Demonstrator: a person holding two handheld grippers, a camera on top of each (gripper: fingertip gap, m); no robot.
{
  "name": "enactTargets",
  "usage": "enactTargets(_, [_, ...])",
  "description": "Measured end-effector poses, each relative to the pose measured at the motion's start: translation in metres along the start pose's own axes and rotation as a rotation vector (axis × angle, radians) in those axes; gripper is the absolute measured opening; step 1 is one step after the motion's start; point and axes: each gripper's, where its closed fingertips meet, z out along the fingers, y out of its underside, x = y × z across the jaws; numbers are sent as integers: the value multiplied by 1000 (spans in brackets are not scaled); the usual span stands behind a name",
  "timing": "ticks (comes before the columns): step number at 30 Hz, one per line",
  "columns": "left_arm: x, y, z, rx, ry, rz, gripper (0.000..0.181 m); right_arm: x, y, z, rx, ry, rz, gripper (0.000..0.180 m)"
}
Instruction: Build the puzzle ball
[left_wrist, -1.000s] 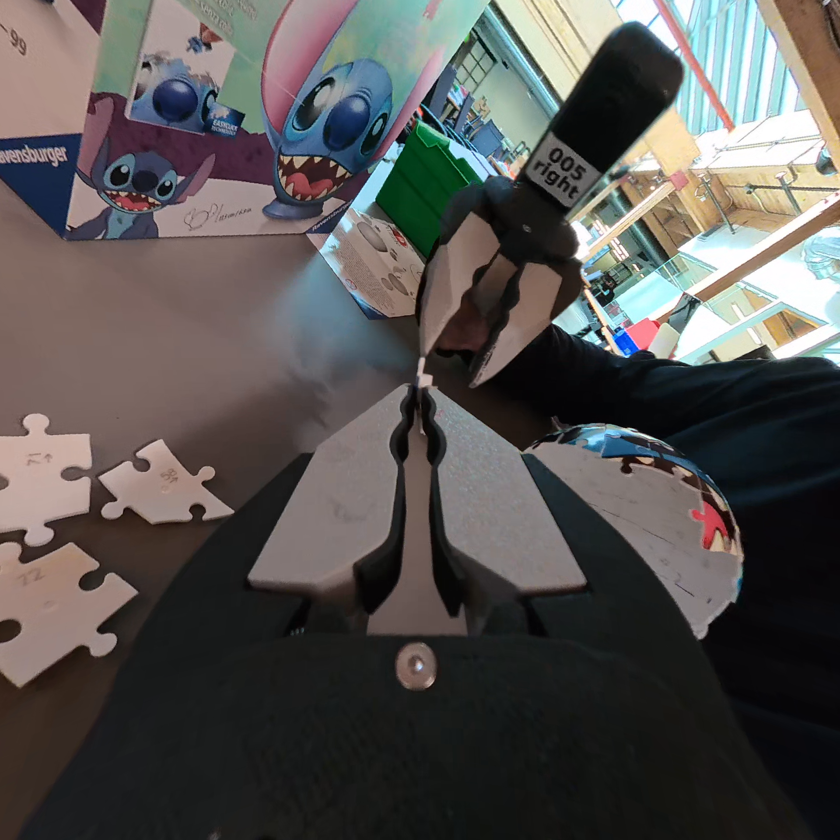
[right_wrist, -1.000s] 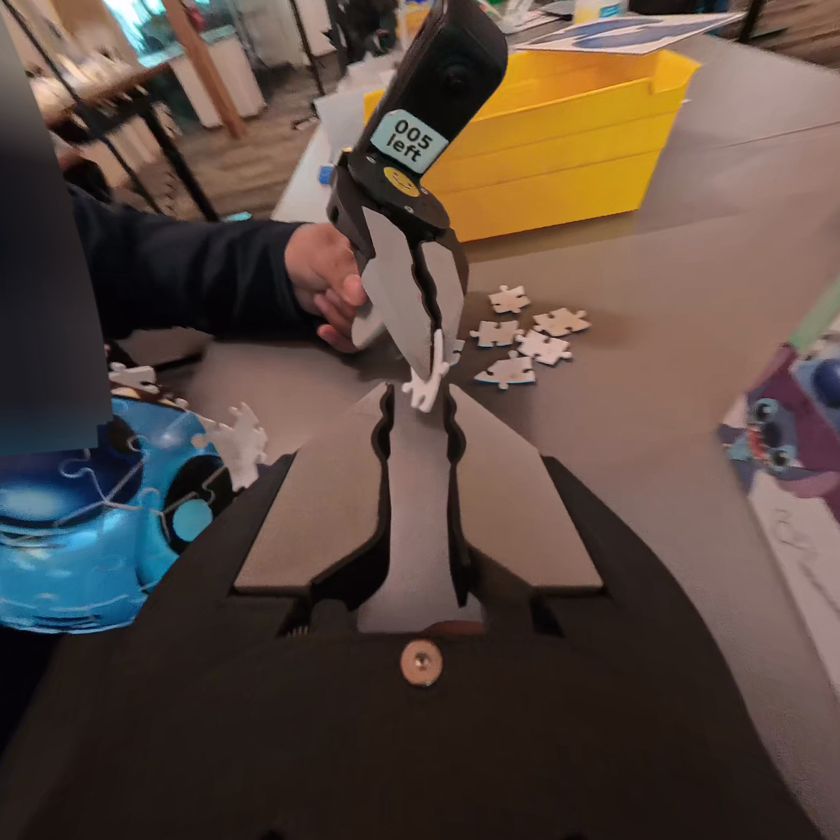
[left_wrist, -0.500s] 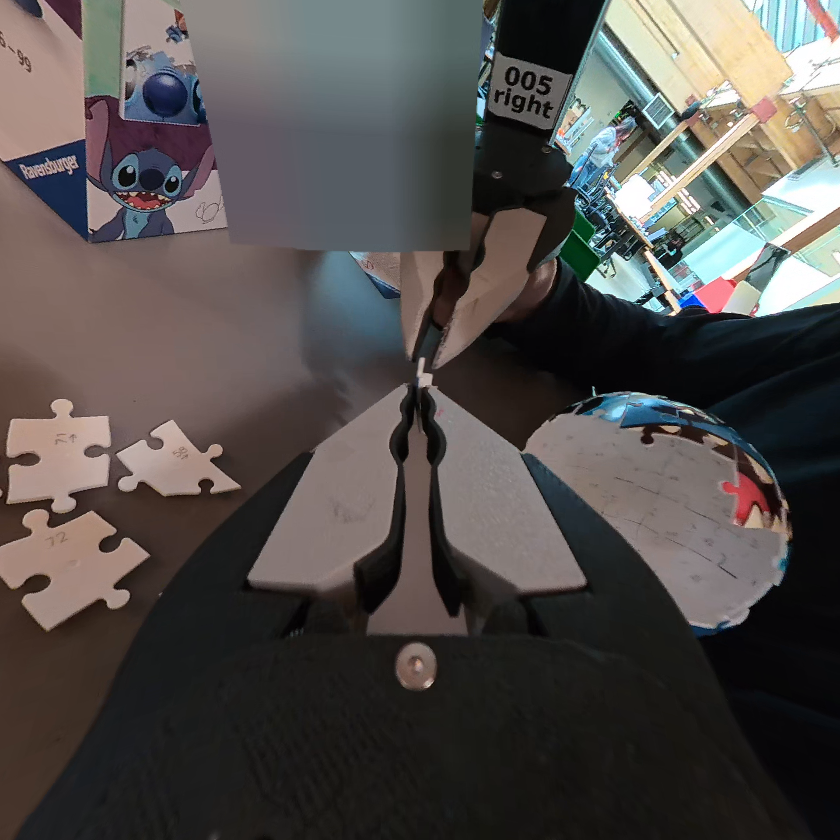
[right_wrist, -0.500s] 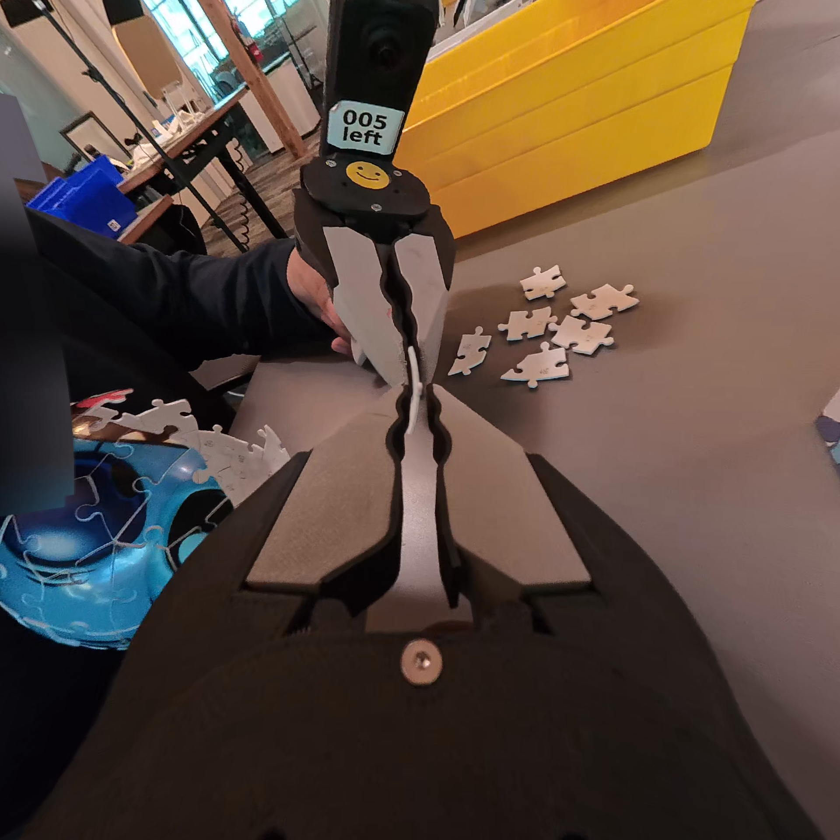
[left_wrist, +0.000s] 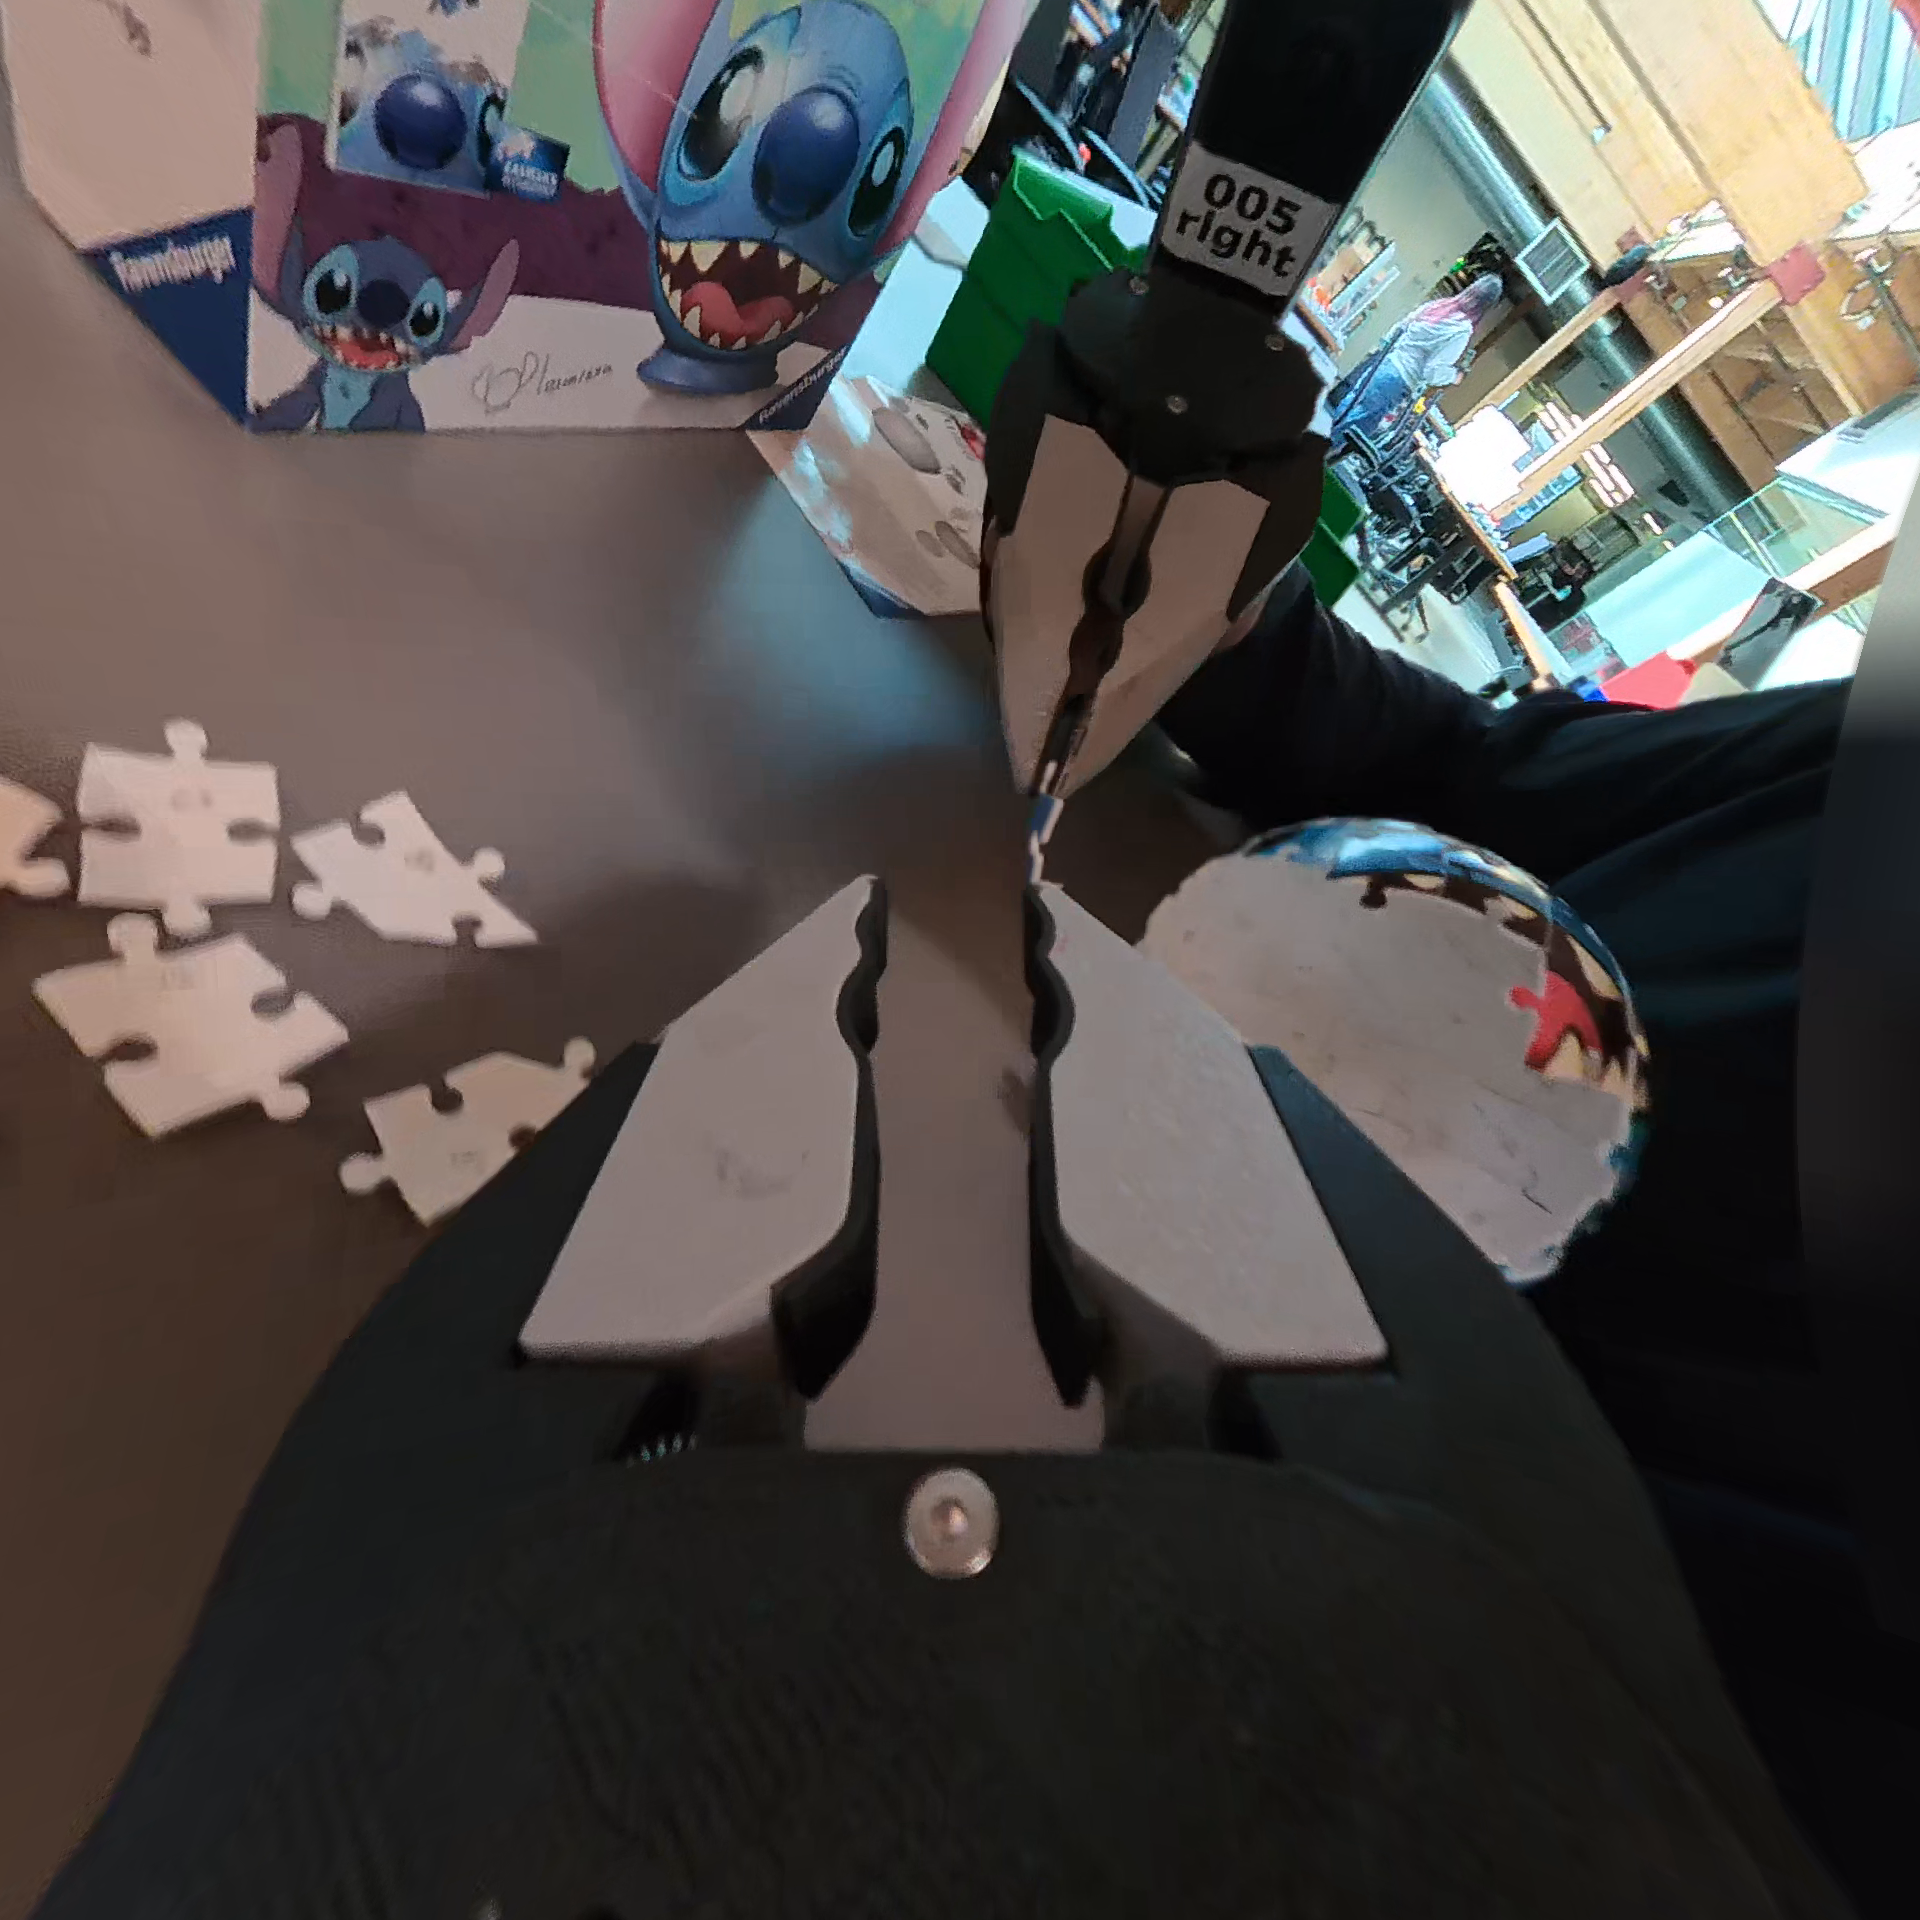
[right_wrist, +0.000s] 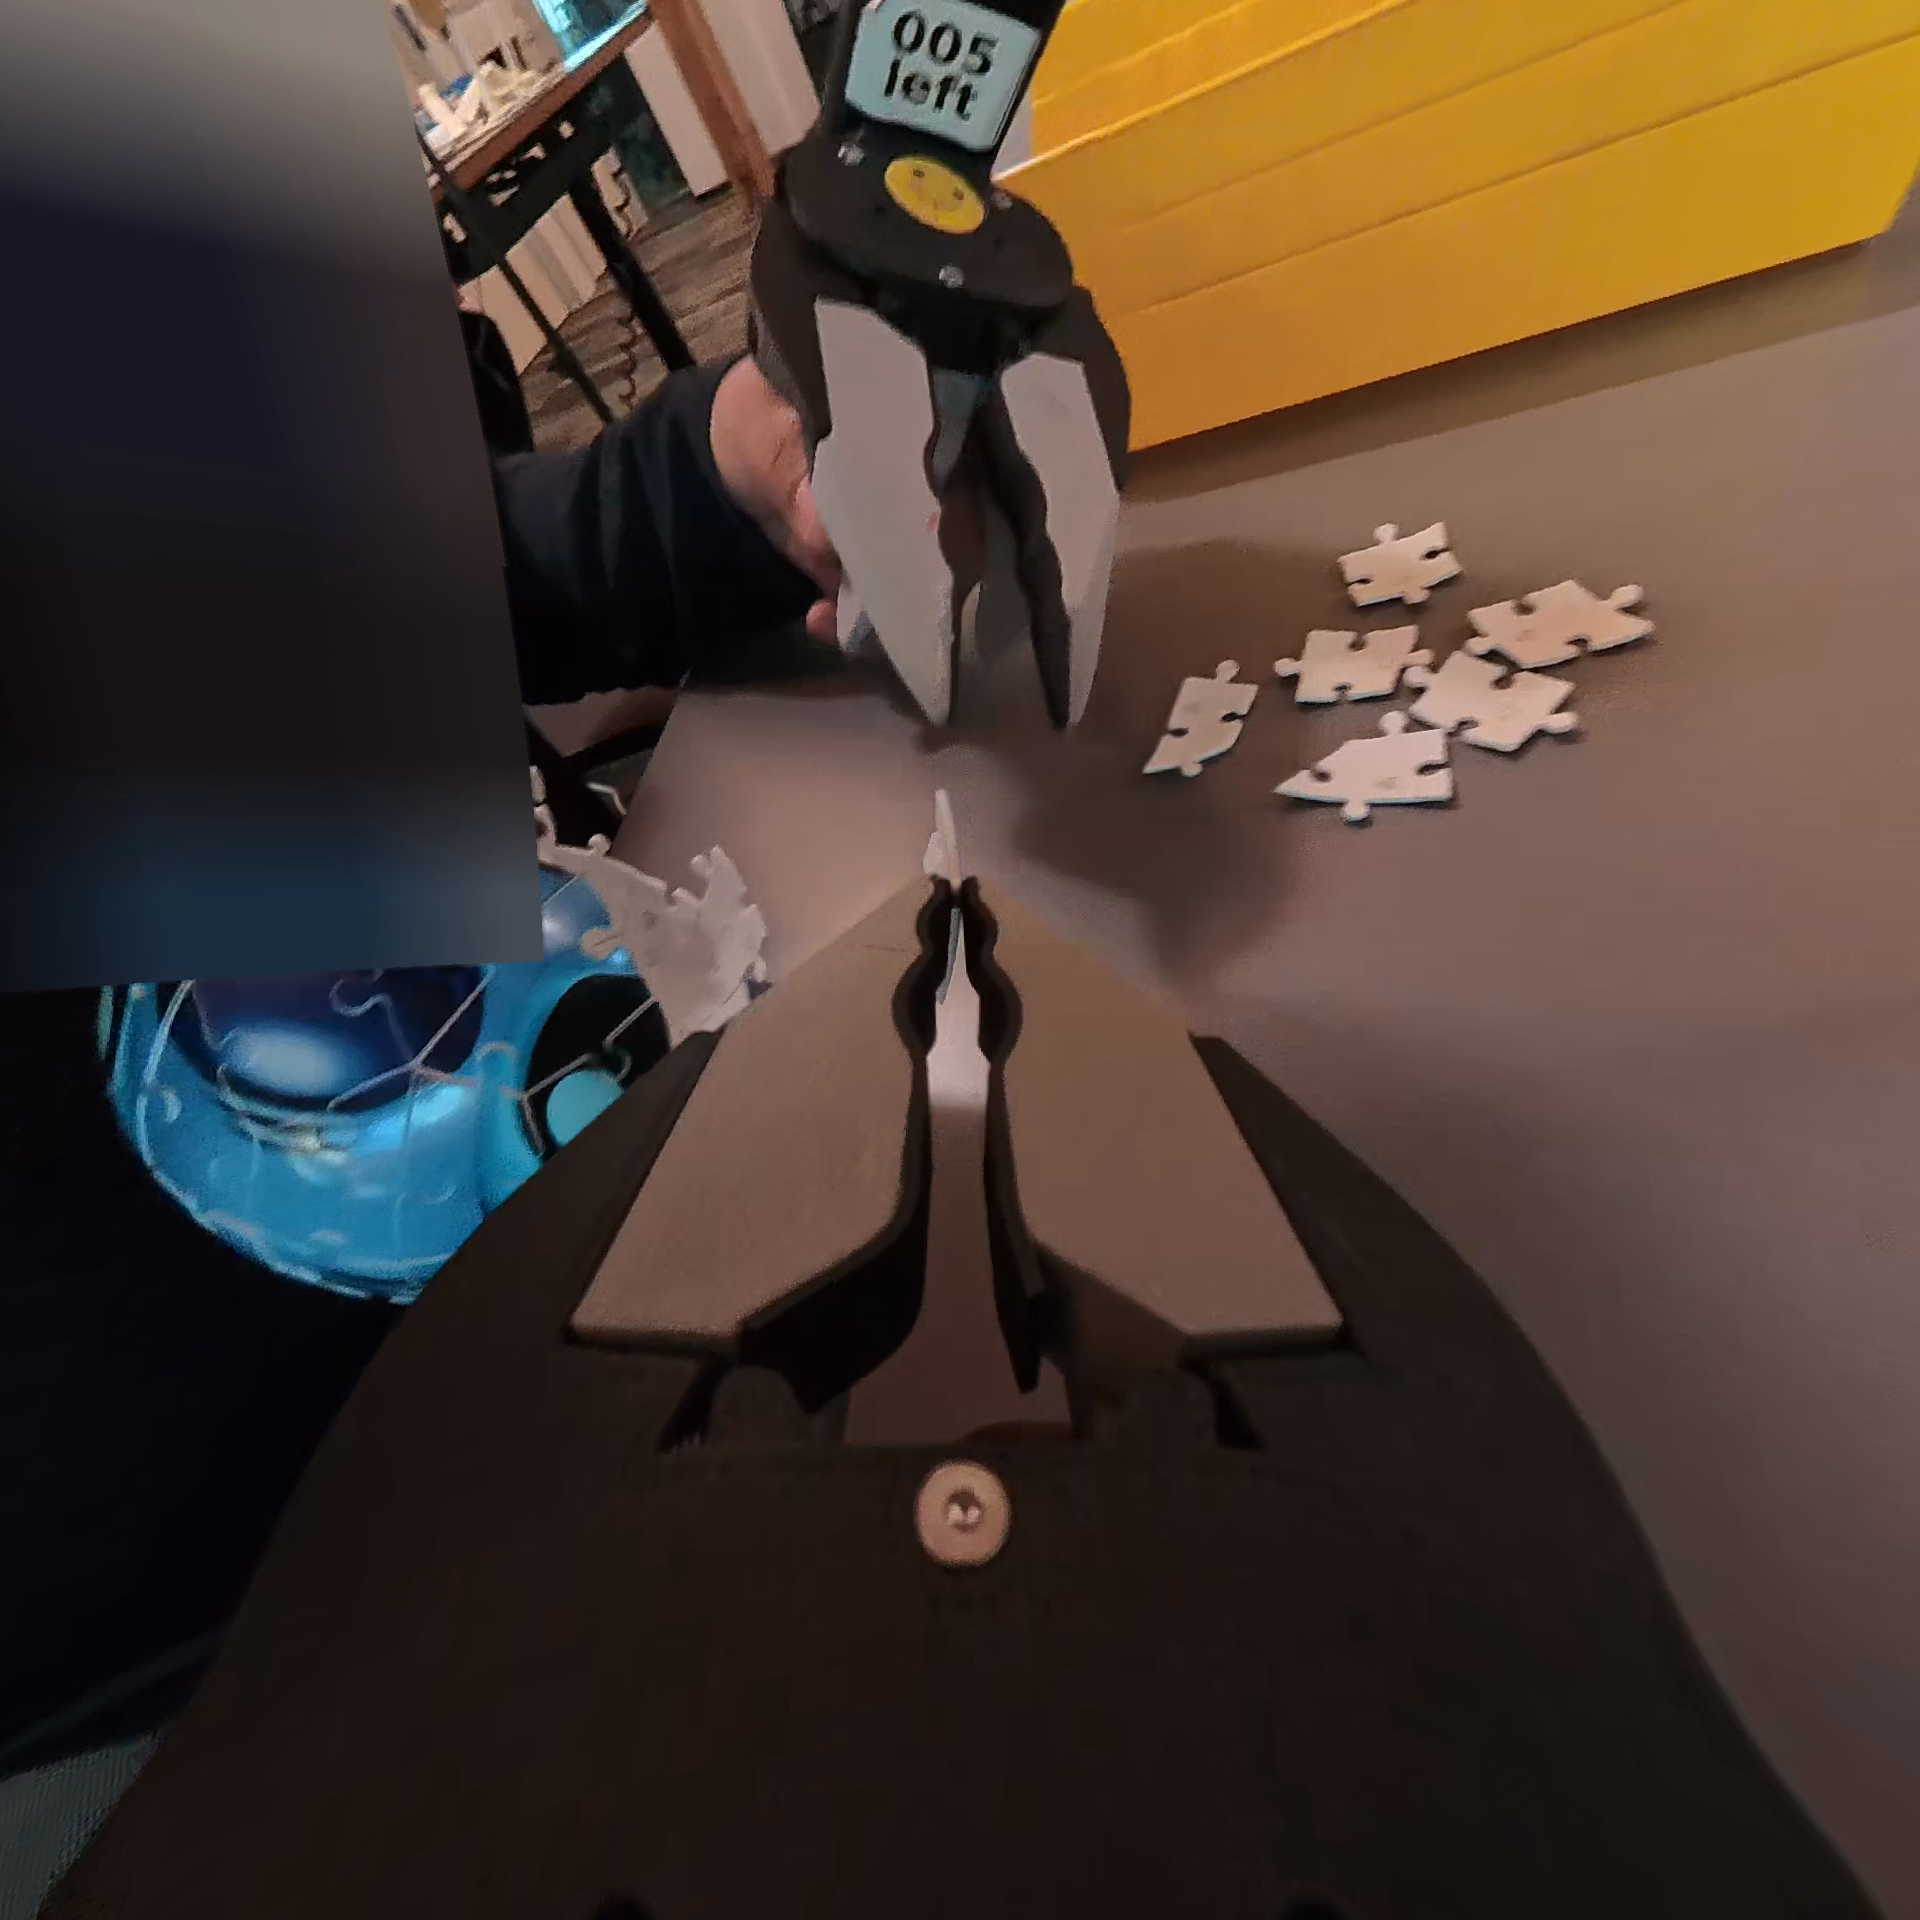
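A: Ball (left_wrist: 1392, 1049) sits half-built at your table (left_wrist: 468, 623) edge, workshop behind.
B: Tongs?
A: Right gripper (right_wrist: 953, 885) pinches one piece (right_wrist: 943, 847) edge-on; left gripper (left_wrist: 954, 894) spread, w/ nothing between.
B: Bins?
A: Yellow bin (right_wrist: 1455, 208), contents hidden.

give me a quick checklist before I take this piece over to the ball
1. Puzzle piece clamped edge-on in the right gripper: ok.
2. Left gripper open and let go of the piece: ok.
3. Left gripper apart from the piece in the right wrist view: ok.
4. Partly built puzzle ball within sight, open edge showing: ok.
5. Which gap on the ball this piece fits: cannot tell.
6. Loose pieces lie on the table, off to the side of the path: ok.
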Motion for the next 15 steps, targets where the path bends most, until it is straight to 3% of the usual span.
enactTargets(10, [44, 47, -11, -252, 172, -73, 62, -34, 23, 26, -184, -163, -112, 0])
enactTargets(15, [50, 55, -6, -302, 233, -102, 67, -41, 23, 32, -244, -266, -95, 0])
